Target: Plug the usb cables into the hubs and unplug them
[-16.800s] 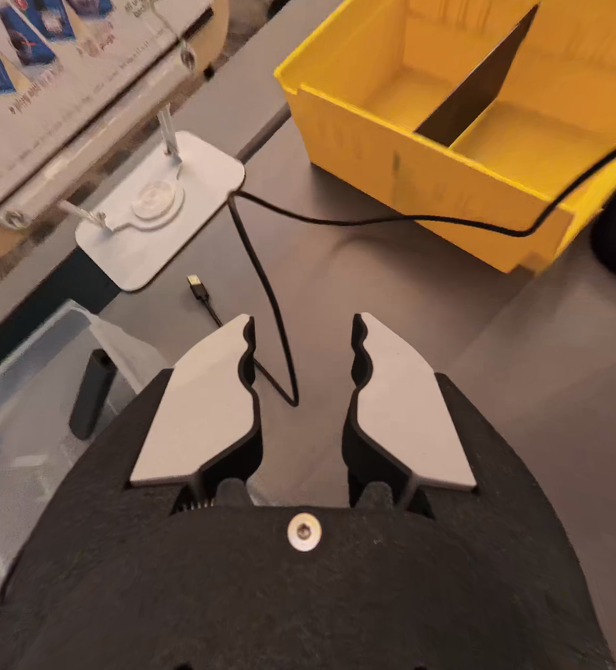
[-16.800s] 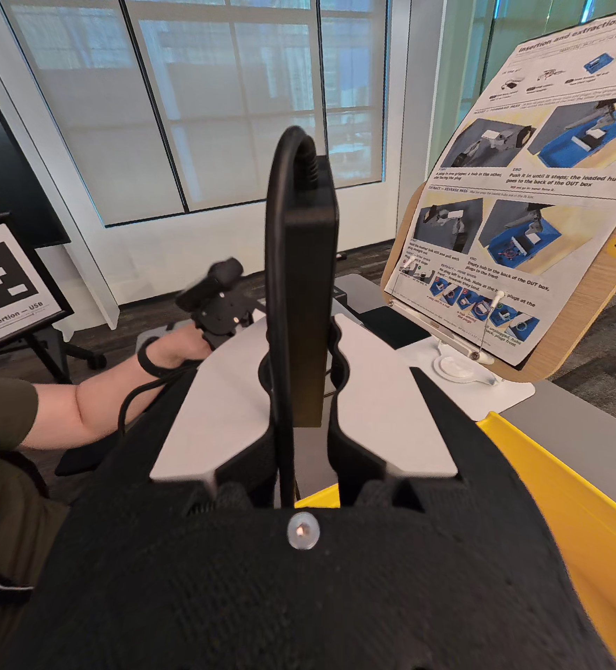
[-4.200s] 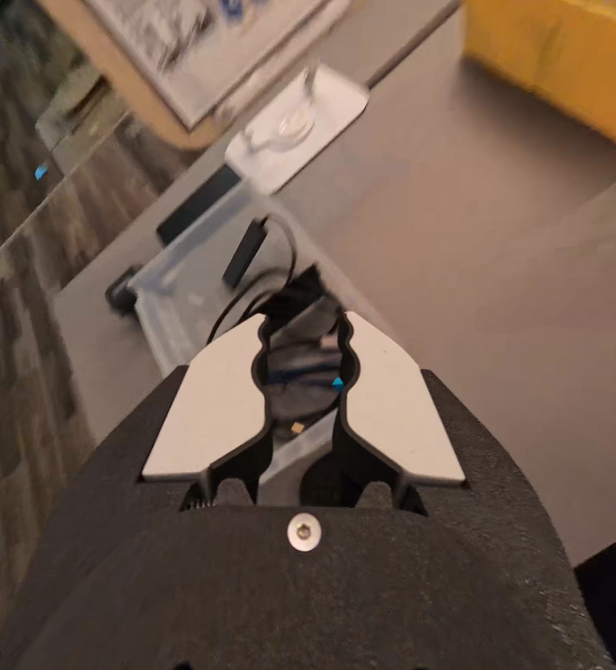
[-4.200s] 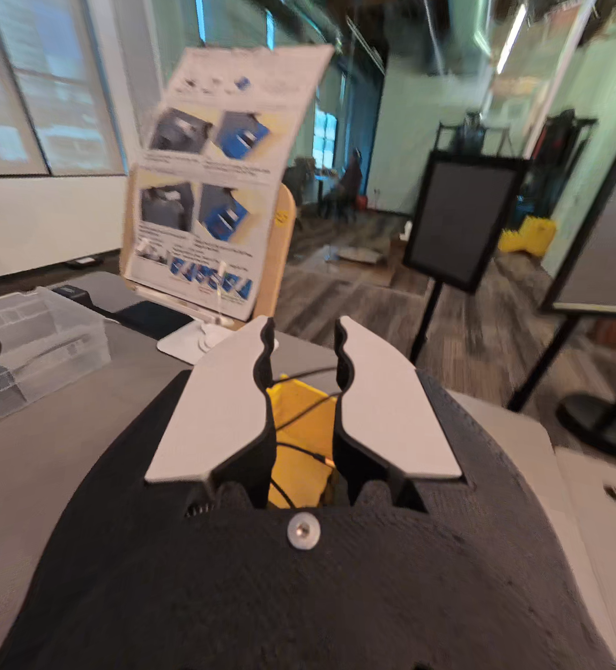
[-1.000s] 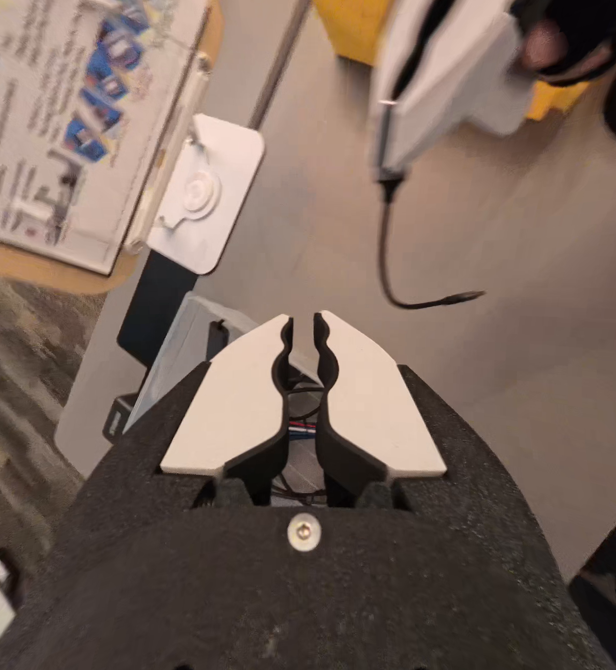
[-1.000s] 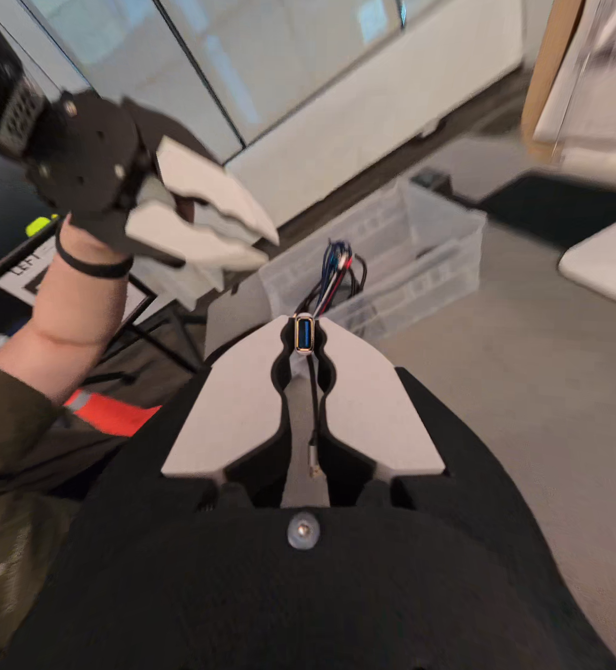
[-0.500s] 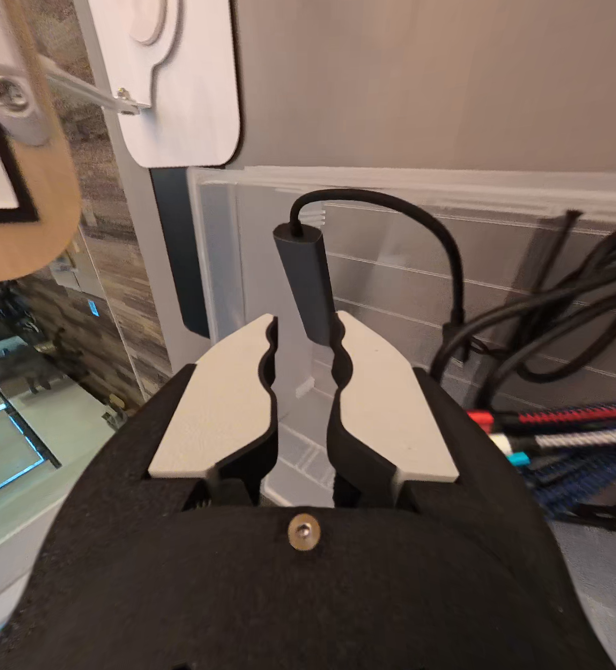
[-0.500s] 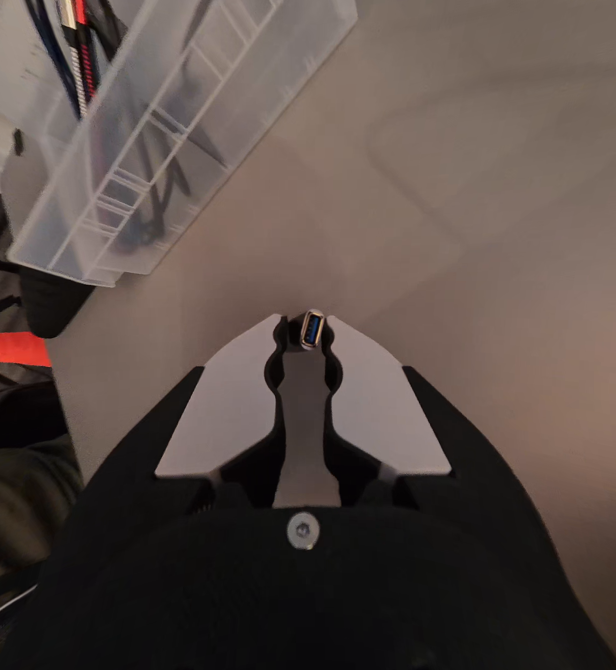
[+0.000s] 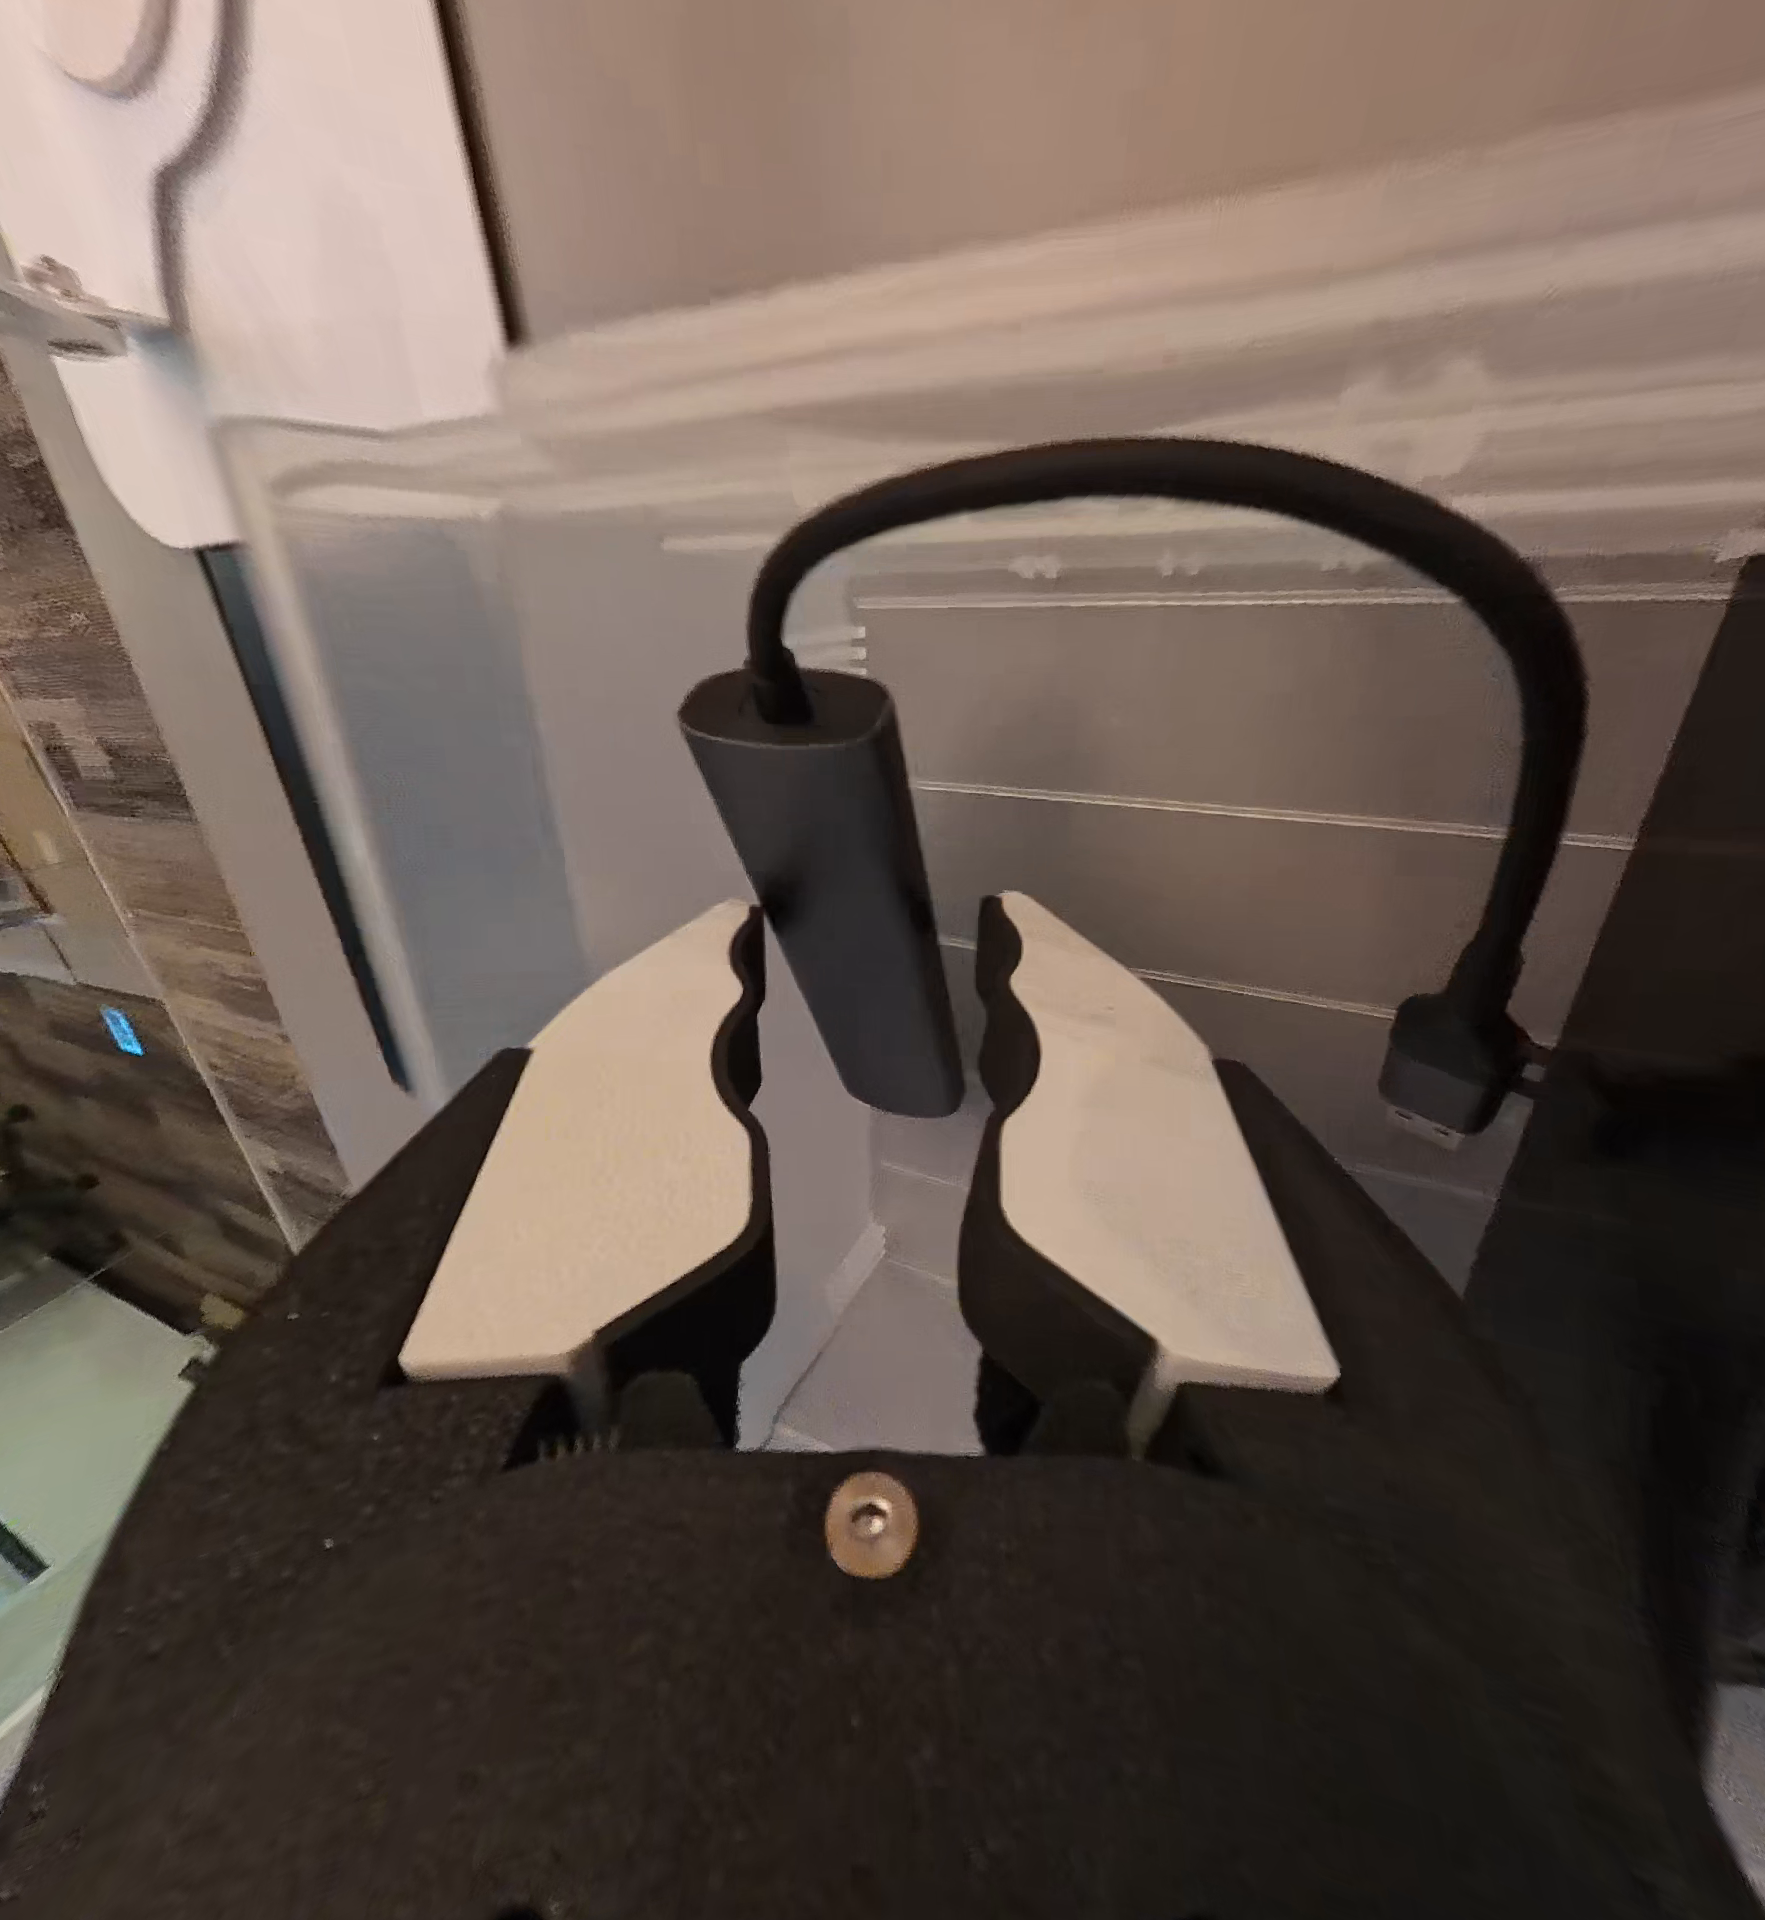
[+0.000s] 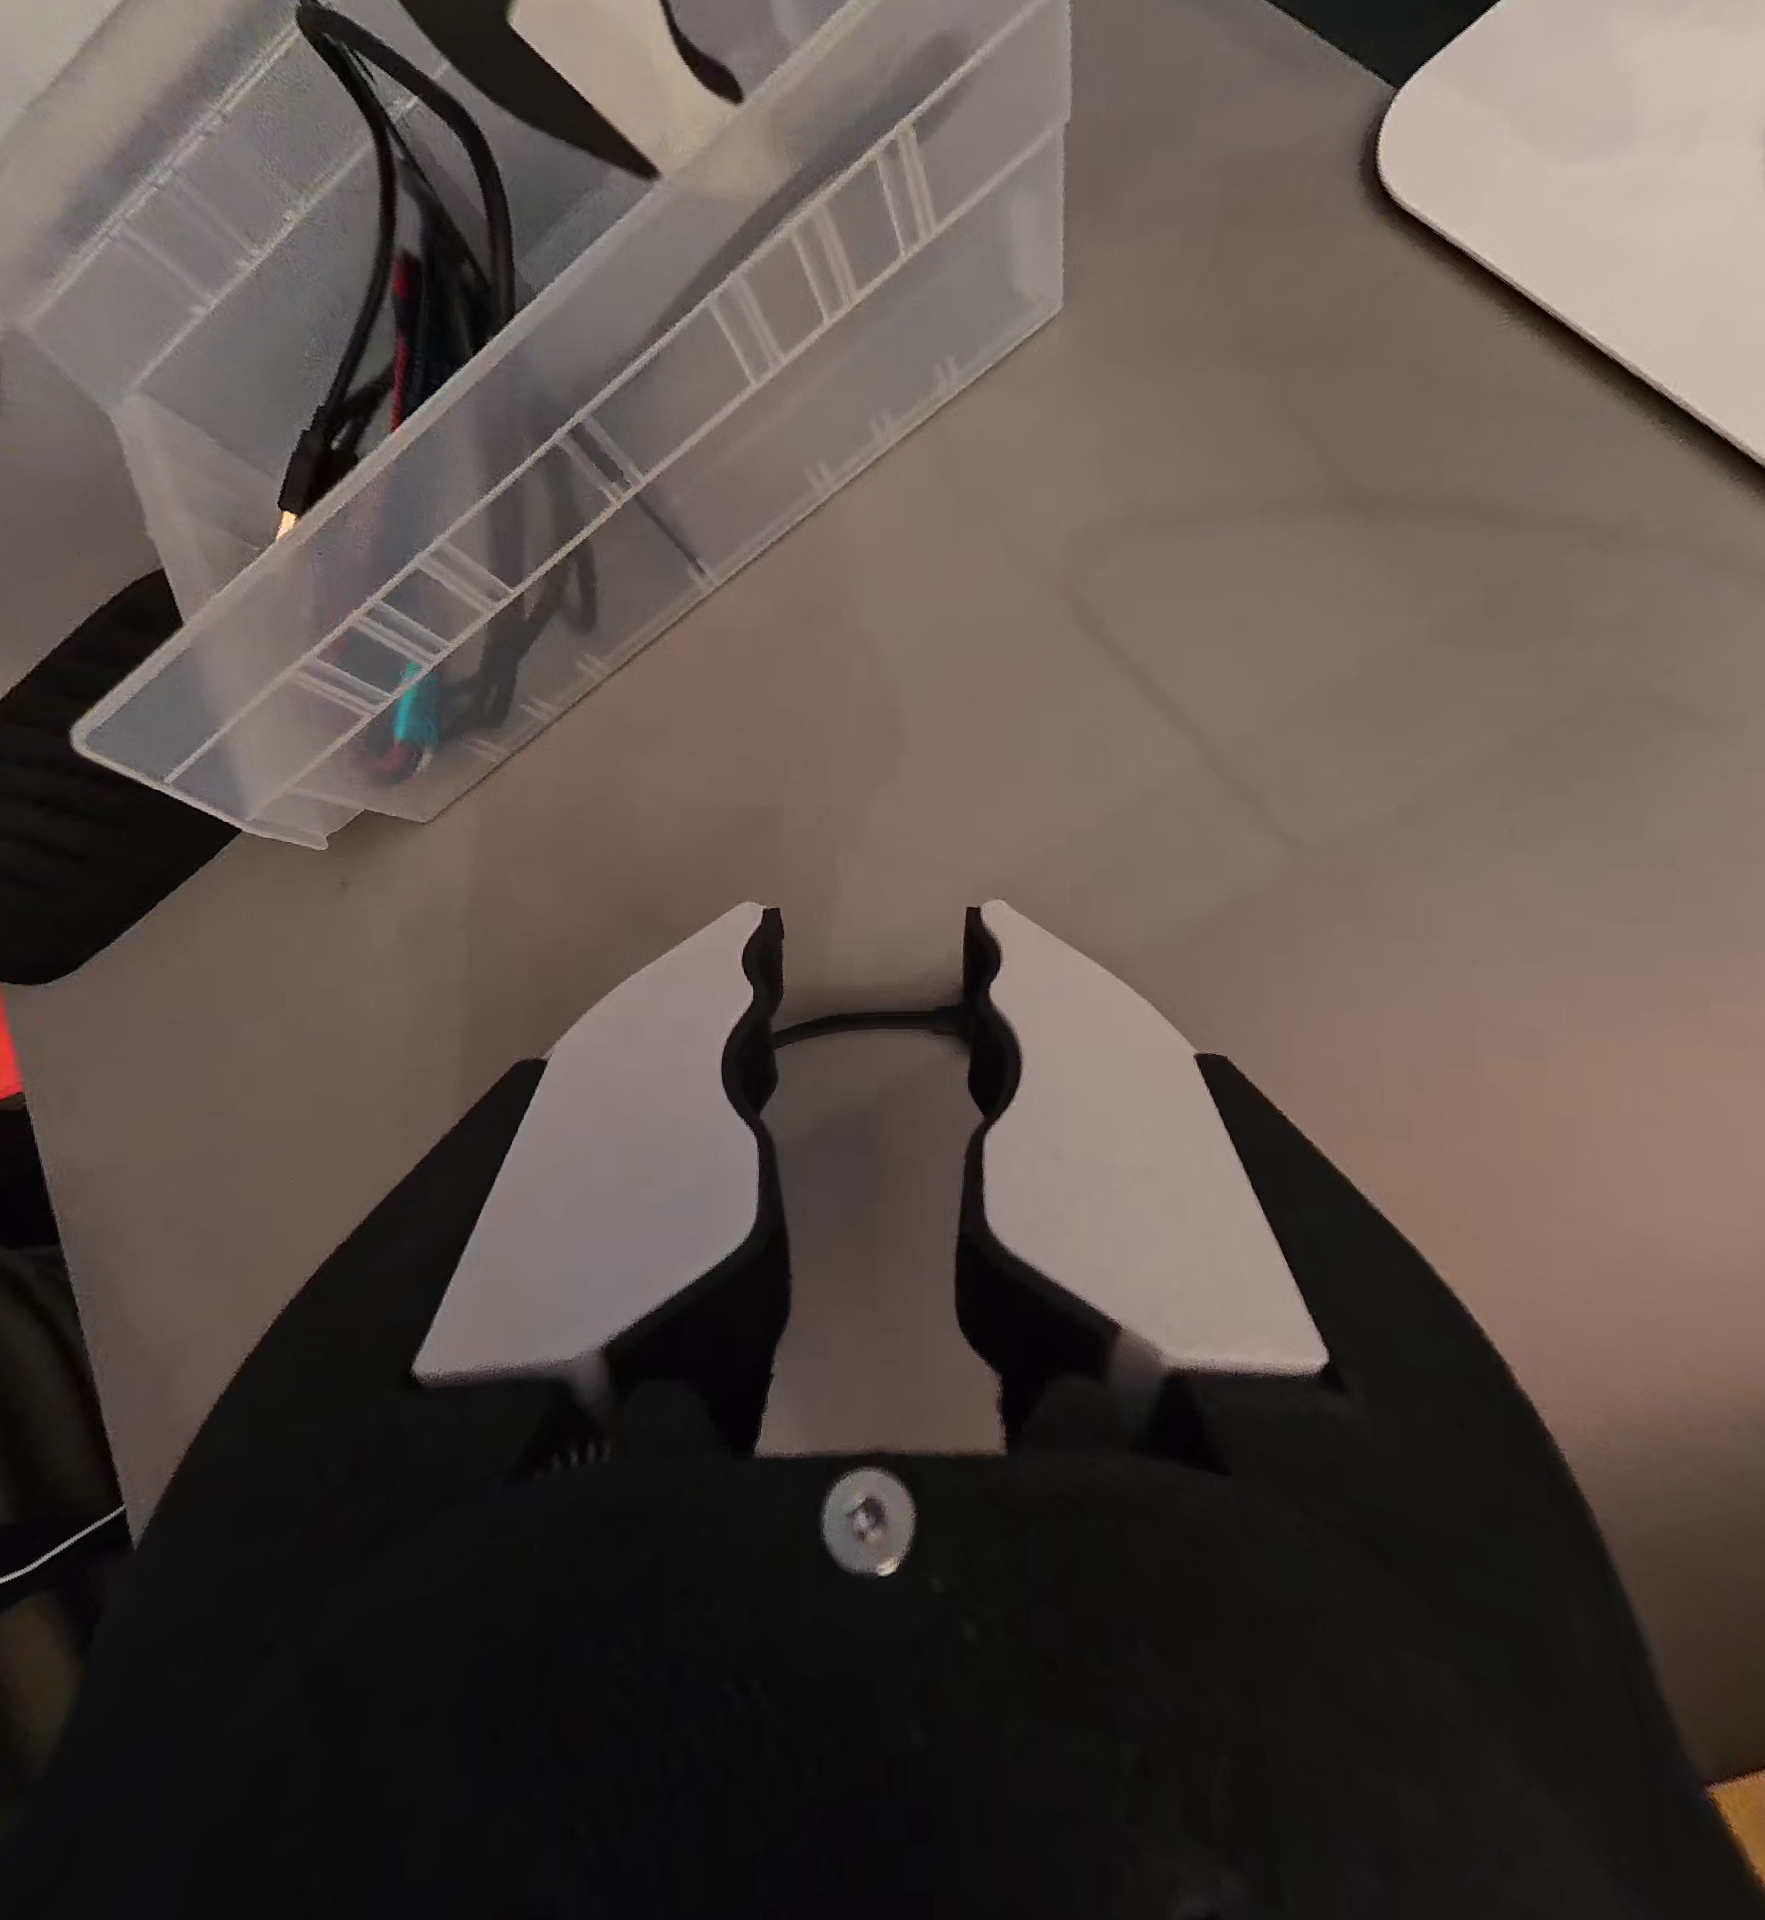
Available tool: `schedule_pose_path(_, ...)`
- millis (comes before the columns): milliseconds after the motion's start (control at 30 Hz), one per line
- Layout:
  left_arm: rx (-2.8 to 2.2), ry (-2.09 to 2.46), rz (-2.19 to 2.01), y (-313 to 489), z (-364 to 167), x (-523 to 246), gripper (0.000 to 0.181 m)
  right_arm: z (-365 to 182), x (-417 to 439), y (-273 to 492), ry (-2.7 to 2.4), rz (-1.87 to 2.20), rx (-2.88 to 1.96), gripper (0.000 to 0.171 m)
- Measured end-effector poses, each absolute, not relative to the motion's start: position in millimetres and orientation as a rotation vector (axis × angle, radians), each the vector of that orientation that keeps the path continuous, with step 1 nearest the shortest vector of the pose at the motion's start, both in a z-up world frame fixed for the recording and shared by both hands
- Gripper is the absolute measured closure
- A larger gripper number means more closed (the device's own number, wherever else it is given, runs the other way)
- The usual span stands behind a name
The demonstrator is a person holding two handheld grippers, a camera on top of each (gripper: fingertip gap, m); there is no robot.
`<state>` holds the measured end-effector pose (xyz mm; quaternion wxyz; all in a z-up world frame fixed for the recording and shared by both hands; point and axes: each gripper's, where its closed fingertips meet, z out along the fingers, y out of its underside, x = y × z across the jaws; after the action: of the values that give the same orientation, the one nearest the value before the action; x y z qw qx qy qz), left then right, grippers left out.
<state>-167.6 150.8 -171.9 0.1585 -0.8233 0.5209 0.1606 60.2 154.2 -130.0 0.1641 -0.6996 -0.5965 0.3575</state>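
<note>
My left gripper [image 9: 867,920] reaches into a clear plastic bin [image 9: 1169,343], and the hub [image 9: 836,904] stands there: a slim dark-grey bar with rounded edges, leaning a little toward eleven o'clock. A thick black lead [image 9: 1273,488] leaves its far end, arches over toward two o'clock and drops to a grey plug [image 9: 1444,1070] at three o'clock. I can read no brand or writing on the hub. Its near end sits between my left jaws, which stand parted around it with a gap on each side, so they grip nothing; whether the left one touches it I cannot tell.

My right gripper [image 10: 873,920] points down at the grey worktop [image 10: 1377,831], jaws apart and empty. A thin black cable [image 10: 862,1023] runs across the gap just below their tips, lying on the worktop. At eleven o'clock from there sits the clear bin [image 10: 649,436] with a tangle of cables [image 10: 442,208] inside, and a white plate [image 10: 1636,239] lies at one o'clock.
</note>
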Motion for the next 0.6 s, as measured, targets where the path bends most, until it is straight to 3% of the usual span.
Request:
schedule_pose_path(333, -2.311, 1.374, 0.613, 155, -190, -174, 0.155, -130, 62, 147, -1.75, 1.005, -1.985, 0.137)
schedule_pose_path(600, -2.238, 1.268, 0.644, 147, -154, -182, 0.156, -122, 63, 142, -1.777, 1.004, -1.943, 0.137)
